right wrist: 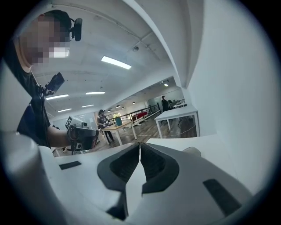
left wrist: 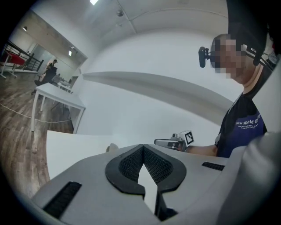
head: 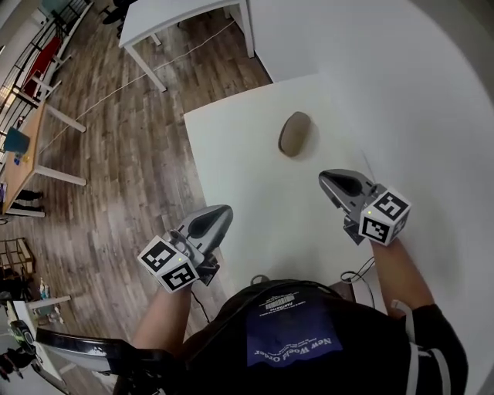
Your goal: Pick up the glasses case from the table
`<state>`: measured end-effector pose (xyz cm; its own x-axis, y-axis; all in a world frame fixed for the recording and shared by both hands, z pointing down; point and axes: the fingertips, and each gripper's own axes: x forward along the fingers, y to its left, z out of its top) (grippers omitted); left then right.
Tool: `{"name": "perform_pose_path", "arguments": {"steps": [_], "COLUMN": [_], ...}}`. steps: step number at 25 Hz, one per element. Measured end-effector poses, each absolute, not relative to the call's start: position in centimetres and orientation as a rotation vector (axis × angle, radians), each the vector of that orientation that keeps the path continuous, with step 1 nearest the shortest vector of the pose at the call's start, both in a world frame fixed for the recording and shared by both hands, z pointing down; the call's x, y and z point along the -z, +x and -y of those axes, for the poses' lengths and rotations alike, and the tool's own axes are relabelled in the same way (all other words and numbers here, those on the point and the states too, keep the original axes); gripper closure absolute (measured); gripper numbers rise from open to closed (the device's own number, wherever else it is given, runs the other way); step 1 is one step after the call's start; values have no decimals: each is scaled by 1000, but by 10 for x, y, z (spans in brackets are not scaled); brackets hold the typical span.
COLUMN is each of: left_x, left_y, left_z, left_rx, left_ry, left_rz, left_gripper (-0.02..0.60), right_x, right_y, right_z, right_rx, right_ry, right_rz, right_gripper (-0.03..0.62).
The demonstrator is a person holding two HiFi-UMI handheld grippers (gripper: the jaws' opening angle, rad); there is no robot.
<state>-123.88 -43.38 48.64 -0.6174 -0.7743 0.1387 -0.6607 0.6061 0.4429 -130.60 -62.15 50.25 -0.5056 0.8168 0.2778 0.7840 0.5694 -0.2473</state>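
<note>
The glasses case [head: 296, 133], a brownish-grey oval, lies on the white table [head: 247, 177] toward its far side. My left gripper [head: 225, 211] hovers near the table's left edge, short of the case, jaws shut and empty. My right gripper [head: 325, 179] hangs on the right, a little nearer the case, also shut with nothing in it. In the left gripper view the jaws [left wrist: 142, 147] meet at the tips, and only a sliver of the case [left wrist: 112, 148] shows behind them. The right gripper view shows closed jaws [right wrist: 139, 145] and the case's top [right wrist: 192, 151] just past them.
A second white table [head: 185, 15] stands beyond on the wood floor [head: 116, 154], with a cable running across the floor. A white wall [head: 432, 92] borders the table on the right. More desks and railings stand far left.
</note>
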Motion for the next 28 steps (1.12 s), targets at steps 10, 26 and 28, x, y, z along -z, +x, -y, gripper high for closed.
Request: {"name": "perform_pose_path", "arguments": {"steps": [10,26,28], "left_x": [-538,-639,-654], "left_y": [-1323,-1461,-1473], "left_z": [491,538,549], "left_rx": [530,593,589], "left_ry": [1266,1257,1252], "left_rz": [2386,2204,2174], "left_gripper": [580,475,441], "right_x": [-532,-602,-607], "right_y": [-1322,-1413,-1418], "right_z": [651,639,637], "right_rx": [-80,-98,-103], "right_ry": [-1230,-1238,-1244], "right_rz": [2432,2351,2342], "right_gripper": [591,591,591]}}
